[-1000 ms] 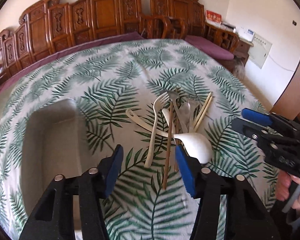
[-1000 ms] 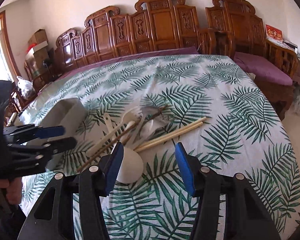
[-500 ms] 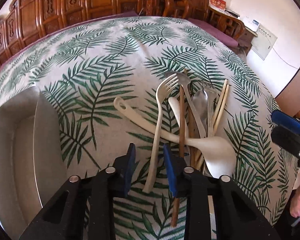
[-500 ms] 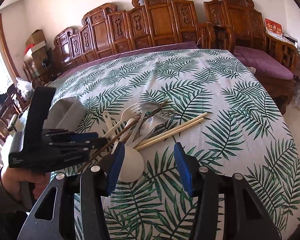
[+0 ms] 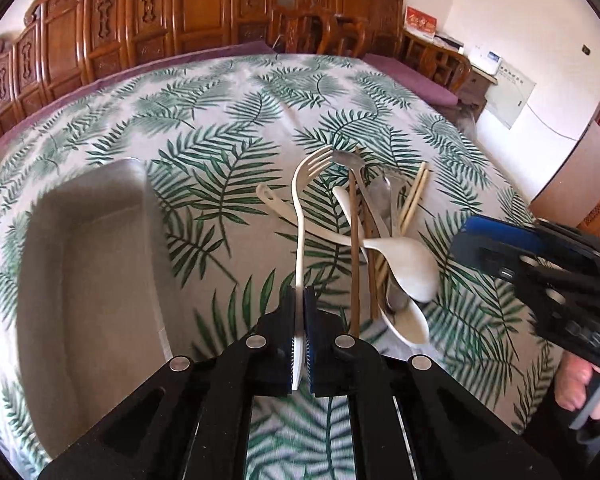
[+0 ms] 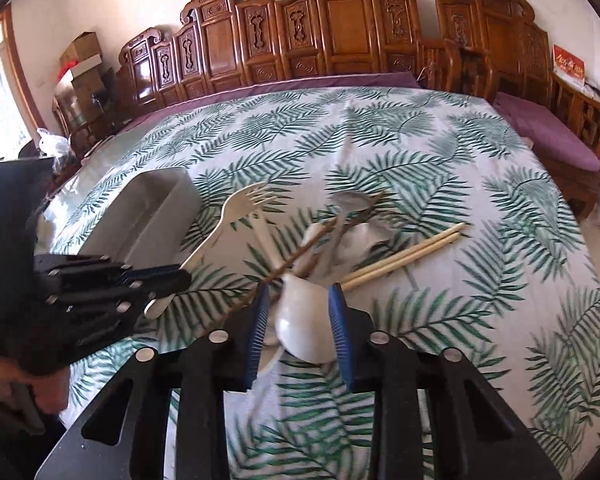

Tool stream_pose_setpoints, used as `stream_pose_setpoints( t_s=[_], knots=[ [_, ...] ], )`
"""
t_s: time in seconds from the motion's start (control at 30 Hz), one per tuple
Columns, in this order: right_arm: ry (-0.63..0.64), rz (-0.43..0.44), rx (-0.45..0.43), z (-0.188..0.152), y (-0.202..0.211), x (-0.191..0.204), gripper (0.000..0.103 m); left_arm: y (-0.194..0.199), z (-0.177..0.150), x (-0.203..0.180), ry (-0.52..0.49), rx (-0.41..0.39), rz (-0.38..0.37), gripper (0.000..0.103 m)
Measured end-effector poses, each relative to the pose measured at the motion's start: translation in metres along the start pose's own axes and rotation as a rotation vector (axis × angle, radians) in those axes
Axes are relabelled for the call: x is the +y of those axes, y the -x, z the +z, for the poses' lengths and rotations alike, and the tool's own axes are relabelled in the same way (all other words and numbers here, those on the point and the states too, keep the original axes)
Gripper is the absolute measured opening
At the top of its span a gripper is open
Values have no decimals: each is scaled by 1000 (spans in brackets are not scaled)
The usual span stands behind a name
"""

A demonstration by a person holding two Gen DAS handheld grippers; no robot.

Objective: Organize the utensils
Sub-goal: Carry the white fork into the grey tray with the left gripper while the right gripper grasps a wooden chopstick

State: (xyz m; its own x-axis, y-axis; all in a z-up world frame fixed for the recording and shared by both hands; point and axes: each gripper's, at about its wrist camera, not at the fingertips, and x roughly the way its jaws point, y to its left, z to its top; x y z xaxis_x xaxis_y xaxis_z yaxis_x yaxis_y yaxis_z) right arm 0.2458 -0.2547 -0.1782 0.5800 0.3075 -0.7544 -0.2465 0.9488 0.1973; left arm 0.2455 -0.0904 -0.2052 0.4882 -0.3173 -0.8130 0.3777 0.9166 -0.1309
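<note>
The cream fork (image 5: 300,216) is sitting clamped in my left fingers (image 5: 288,320), now closed from wide apart; my right fingers (image 6: 342,332) are closing around the ladle (image 6: 306,320), chopsticks (image 6: 404,256) crowding beside, tray (image 5: 80,280) left on the surface (image 5: 220,100).

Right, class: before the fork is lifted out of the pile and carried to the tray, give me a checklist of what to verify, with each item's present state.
1. Left gripper shut on the fork handle: ok.
2. Fork lying clear of the other utensils: not ok; it crosses the ladle handle.
3. Tray has free room: ok, as far as the part in view shows.
4. Right gripper clear of the fork: ok; its jaws are closing around the ladle bowl.
5. Right pads pressing the ladle: cannot tell.
6. Brown chopsticks apart from the fork: ok.
</note>
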Motion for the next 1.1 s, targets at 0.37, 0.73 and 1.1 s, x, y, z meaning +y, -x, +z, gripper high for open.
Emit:
stream_pose_setpoints(
  t_s=[0.37, 0.73, 1.1],
  knots=[
    [-32, -6, 95, 11, -48, 30, 30, 46, 2, 15, 16, -91, -23, 4],
    [-52, -71, 166, 13, -80, 33, 30, 64, 5, 39, 76, -128, -38, 4],
    [-68, -190, 223, 12, -89, 39, 21, 78, 9, 40, 89, -157, -48, 4]
  ],
)
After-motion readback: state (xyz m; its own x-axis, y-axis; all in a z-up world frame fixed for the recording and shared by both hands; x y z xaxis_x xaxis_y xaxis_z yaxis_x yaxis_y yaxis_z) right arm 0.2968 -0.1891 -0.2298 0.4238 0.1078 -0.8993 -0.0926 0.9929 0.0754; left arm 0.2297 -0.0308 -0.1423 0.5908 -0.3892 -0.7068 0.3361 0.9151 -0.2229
